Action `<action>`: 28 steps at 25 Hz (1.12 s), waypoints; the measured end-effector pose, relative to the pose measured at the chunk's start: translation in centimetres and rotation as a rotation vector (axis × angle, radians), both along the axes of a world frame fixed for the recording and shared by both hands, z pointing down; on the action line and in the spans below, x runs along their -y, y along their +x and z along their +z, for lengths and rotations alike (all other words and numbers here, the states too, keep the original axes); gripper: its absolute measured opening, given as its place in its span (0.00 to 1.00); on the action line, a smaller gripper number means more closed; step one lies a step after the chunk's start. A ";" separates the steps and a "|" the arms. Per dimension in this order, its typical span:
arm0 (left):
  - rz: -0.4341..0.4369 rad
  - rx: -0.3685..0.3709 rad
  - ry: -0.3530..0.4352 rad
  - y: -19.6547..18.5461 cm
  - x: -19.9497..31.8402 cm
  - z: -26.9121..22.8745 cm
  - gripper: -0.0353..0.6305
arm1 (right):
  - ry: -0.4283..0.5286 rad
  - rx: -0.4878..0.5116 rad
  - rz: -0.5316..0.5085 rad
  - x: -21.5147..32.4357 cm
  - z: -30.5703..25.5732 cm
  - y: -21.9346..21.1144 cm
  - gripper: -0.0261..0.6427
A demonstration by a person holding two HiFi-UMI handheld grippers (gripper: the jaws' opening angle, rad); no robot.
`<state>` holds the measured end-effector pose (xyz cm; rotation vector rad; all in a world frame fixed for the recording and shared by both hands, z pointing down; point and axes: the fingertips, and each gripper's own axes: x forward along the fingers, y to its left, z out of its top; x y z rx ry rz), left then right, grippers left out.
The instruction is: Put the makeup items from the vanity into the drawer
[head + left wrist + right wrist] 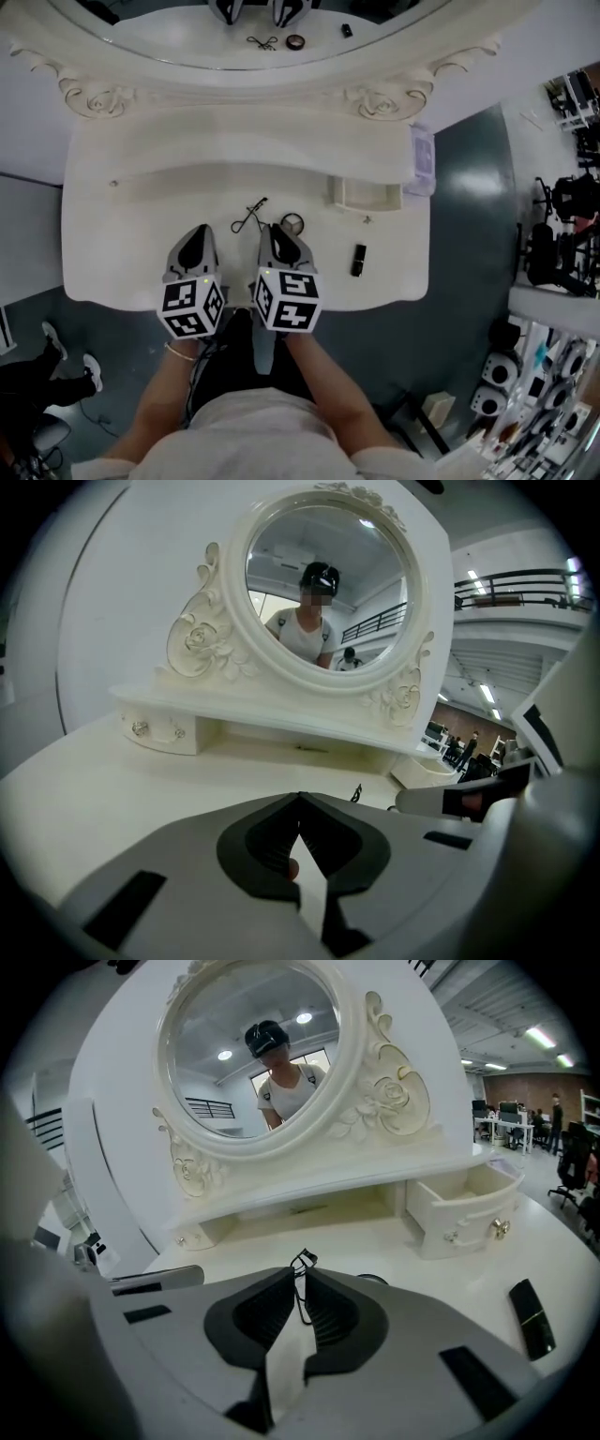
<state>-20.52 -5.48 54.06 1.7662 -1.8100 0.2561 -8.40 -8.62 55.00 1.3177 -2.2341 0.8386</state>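
Observation:
On the white vanity top (122,253) lie a black eyelash curler (249,217), a small round ring-like item (292,224) and a black tube (358,260). The small drawer (367,195) at the right stands pulled out, and its inside looks bare. My left gripper (196,246) and right gripper (278,240) hover side by side over the front edge, both shut and holding nothing. In the right gripper view the curler (303,1260) lies just beyond the shut right gripper (302,1277), with the drawer (469,1206) and tube (530,1316) to the right. The left gripper (300,797) also shows the curler (357,792) ahead.
An oval mirror (187,42) in a carved frame rises behind a low shelf (234,150). A second small drawer (159,731) stays closed at the shelf's left end. A pale flat packet (422,159) hangs off the vanity's right side. Equipment racks (553,244) stand to the right.

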 end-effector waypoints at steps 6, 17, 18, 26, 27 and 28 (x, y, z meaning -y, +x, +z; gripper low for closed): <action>-0.010 -0.018 -0.012 -1.3 0.1 1.3 0.06 | -0.025 -0.017 -0.011 0.3 1.5 -1.3 0.15; -0.007 -0.028 -0.025 -3.0 0.1 2.5 0.06 | -0.050 -0.090 -0.036 1.6 3.3 -3.2 0.22; -0.007 -0.029 -0.025 -3.2 0.2 2.5 0.06 | -0.055 -0.099 -0.036 1.7 3.4 -3.3 0.23; 0.003 -0.031 -0.008 -4.1 1.5 2.7 0.06 | -0.105 -0.157 -0.052 2.8 5.0 -4.1 0.25; 0.001 -0.033 -0.008 -4.2 1.7 2.8 0.06 | -0.111 -0.165 -0.055 2.9 5.2 -4.1 0.25; -0.001 -0.036 -0.009 -4.2 1.8 2.8 0.06 | -0.115 -0.173 -0.056 3.0 5.3 -4.2 0.25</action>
